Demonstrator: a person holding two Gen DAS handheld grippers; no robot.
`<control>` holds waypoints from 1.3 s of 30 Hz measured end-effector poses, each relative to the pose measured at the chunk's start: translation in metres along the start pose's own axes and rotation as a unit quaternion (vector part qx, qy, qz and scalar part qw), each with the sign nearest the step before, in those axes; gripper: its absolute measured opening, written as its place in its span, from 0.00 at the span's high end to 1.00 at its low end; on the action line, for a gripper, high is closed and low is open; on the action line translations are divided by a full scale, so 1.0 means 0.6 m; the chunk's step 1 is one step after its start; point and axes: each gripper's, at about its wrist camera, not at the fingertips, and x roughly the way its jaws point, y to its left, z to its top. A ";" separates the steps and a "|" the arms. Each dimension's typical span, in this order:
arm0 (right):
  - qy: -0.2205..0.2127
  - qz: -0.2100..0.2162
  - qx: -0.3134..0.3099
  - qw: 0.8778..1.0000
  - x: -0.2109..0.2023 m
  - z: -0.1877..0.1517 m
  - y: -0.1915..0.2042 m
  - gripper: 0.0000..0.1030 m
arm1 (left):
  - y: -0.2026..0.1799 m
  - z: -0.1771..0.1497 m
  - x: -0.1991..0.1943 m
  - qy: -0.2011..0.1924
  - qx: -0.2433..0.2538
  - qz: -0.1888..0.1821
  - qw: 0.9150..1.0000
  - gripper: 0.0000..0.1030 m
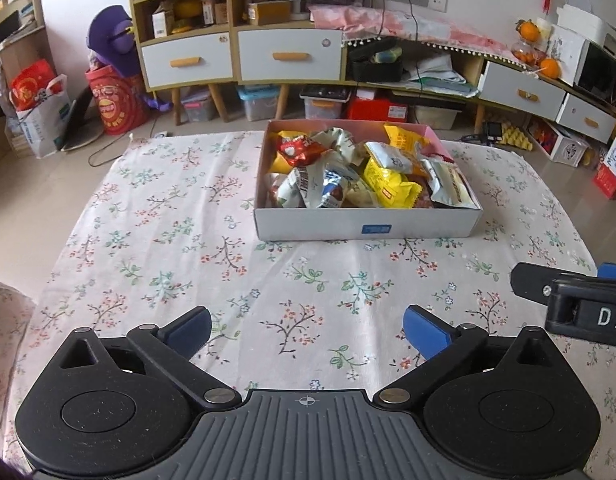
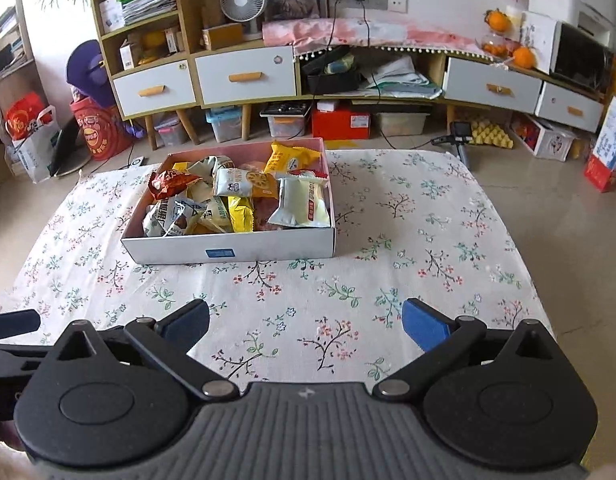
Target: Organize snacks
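Above the floral tablecloth (image 1: 308, 272), both hand-held grippers, left (image 1: 308, 330) and right (image 2: 305, 326), gape wide, grasping nothing.

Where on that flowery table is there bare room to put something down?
The floral tablecloth lies bare on every side of the box: left, right, and the broad strip between it and the open grippers, left and right. Only the box is crowded, heaped with snack packets.

Right claw (image 1: 588, 300) cut off by frame edge; lower snack packets (image 1: 348, 196) buried; box label (image 1: 376, 229) unreadable.
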 end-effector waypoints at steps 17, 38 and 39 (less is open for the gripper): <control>0.010 0.000 -0.001 1.000 0.004 -0.007 0.016 0.00 | 0.028 0.011 0.003 -0.003 -0.016 0.028 0.999 0.00; 0.023 0.008 -0.018 1.000 0.006 -0.005 0.020 0.00 | 0.020 0.016 -0.001 -0.009 -0.011 0.039 0.999 0.00; 0.023 0.008 -0.019 1.000 0.006 -0.005 0.021 0.00 | 0.020 0.017 -0.001 -0.009 -0.011 0.040 0.999 0.00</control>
